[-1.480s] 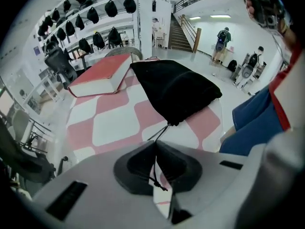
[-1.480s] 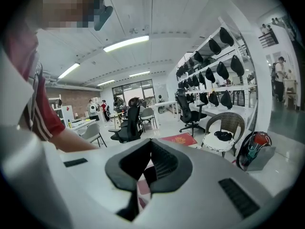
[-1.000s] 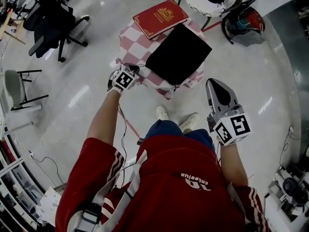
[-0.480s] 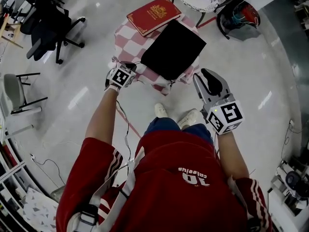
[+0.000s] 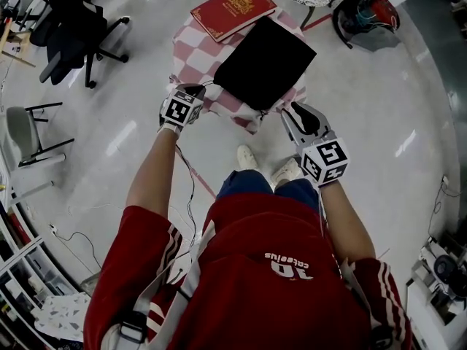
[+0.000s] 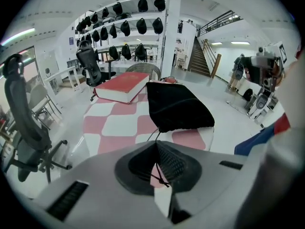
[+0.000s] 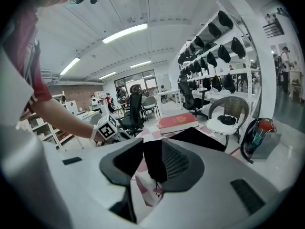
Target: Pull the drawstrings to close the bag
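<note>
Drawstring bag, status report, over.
Left gripper shut on drawstring. Right gripper just opened, bag corner between jaws, ungripped. Bag flat on table. Nothing in the way.

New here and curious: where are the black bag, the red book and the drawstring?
black bag [image 5: 264, 63], head view, its middle.
red book [image 5: 233, 9], head view, cover centre.
drawstring [image 6: 158, 168], left gripper view, stretch above its knot.
</note>
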Demonstrator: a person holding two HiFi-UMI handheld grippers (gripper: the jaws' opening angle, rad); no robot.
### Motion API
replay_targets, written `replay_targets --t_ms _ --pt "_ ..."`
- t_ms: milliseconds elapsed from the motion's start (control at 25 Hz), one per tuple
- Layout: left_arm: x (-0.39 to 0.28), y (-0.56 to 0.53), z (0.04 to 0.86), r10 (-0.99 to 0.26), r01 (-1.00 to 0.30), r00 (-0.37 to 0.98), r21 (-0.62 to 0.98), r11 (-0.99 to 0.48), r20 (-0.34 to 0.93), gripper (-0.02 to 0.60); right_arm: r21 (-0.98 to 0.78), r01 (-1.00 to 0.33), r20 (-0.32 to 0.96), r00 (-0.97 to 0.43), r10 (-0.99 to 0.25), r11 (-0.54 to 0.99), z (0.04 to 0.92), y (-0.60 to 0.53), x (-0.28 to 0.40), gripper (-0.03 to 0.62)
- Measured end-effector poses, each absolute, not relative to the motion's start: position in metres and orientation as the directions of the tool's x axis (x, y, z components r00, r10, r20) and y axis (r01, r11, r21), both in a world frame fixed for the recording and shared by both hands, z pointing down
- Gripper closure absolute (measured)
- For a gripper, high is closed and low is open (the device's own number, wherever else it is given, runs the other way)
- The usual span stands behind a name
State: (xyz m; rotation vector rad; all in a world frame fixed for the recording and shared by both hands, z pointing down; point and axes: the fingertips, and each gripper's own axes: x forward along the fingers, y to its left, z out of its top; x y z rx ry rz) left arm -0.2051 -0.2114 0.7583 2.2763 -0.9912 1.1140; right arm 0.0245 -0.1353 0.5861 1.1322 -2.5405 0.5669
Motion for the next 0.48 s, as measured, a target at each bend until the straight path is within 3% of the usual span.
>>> replay_targets --t_ms 480 --pt "-0.175 -0.224 0.704 -0.481 -0.739 0.502 0.067 -0.671 0.719 0.574 -0.345 -0.759 0.576 -0.636 -0.514 0.552 0.707 -0.101 0.013 0.482"
